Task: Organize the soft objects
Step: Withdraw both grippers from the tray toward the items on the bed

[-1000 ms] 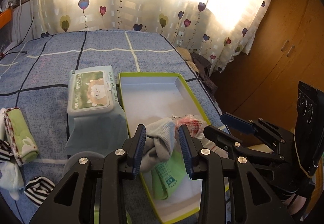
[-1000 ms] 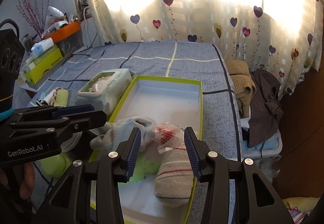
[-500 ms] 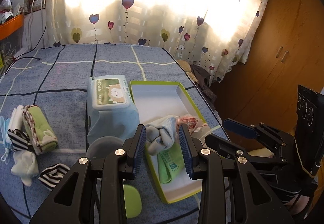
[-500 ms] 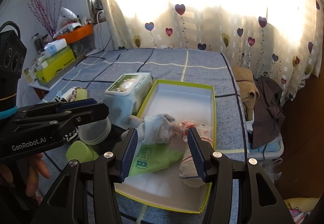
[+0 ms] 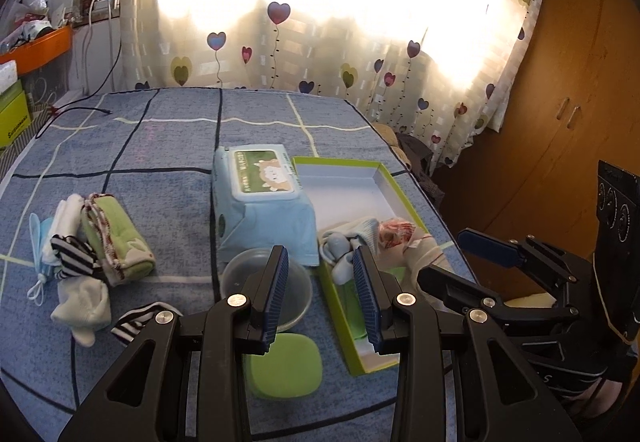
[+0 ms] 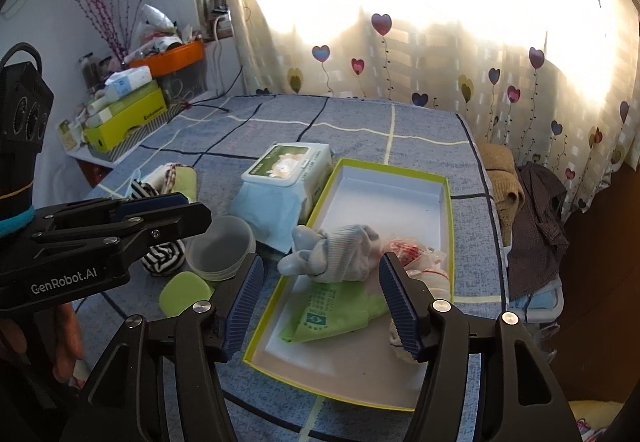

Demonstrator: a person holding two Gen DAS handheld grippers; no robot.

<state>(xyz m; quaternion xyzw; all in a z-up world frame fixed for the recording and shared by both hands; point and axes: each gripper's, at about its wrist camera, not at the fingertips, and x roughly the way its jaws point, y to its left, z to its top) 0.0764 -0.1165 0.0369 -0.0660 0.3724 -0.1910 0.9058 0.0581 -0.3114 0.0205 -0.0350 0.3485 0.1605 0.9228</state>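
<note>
Both grippers were wide open and held nothing: the left gripper (image 5: 322,284) above a clear bowl (image 5: 267,292), the right gripper (image 6: 320,292) above the box (image 6: 447,202). In the box lay a green cloth (image 6: 332,312), a grey sock (image 6: 340,254) and a striped sock (image 5: 426,256). More socks (image 5: 86,262) sat in a pile on the blue cover (image 5: 160,162), left of the wipes (image 5: 262,198).

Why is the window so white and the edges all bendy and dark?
Left wrist view: sun through the heart-print curtain blows out white. Right wrist view: the same glare on that curtain. Both views: the fisheye lens bends the blue checked bedspread and leaves black corners.
</note>
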